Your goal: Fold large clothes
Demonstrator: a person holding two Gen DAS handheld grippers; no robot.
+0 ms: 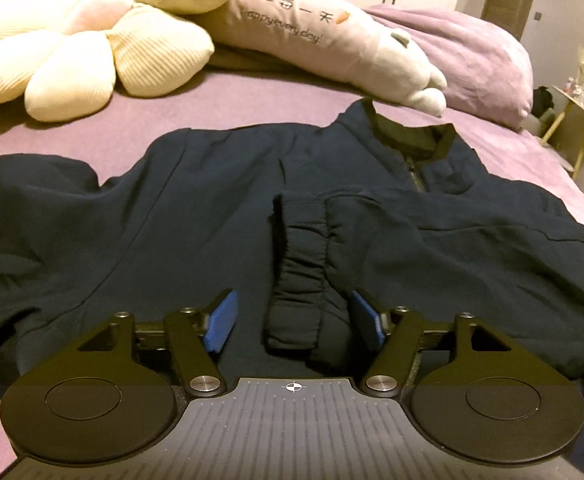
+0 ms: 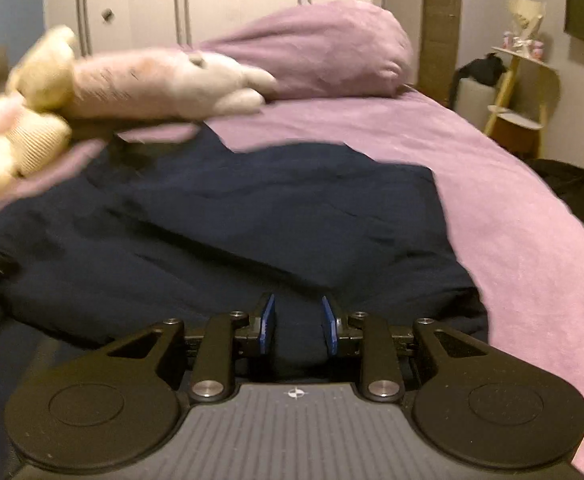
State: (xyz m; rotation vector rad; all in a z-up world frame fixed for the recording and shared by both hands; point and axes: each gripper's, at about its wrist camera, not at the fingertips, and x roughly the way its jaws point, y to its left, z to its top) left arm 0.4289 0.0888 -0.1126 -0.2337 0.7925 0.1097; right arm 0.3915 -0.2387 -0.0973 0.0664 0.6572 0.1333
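A bed covered in a lilac sheet [image 1: 252,88] fills both views. A large navy zip-neck sweatshirt [image 1: 172,216] is spread across the middle of it, with one ribbed cuff [image 1: 299,280] folded over the chest at lower centre. A cream flower-shaped plush cushion [image 1: 72,52] is seen at the upper left. The left gripper [image 1: 293,320] is held wide open, the cuff lying between its blue pads untouched. The right gripper [image 2: 297,324] is narrowly parted over navy cloth; a grip cannot be told.
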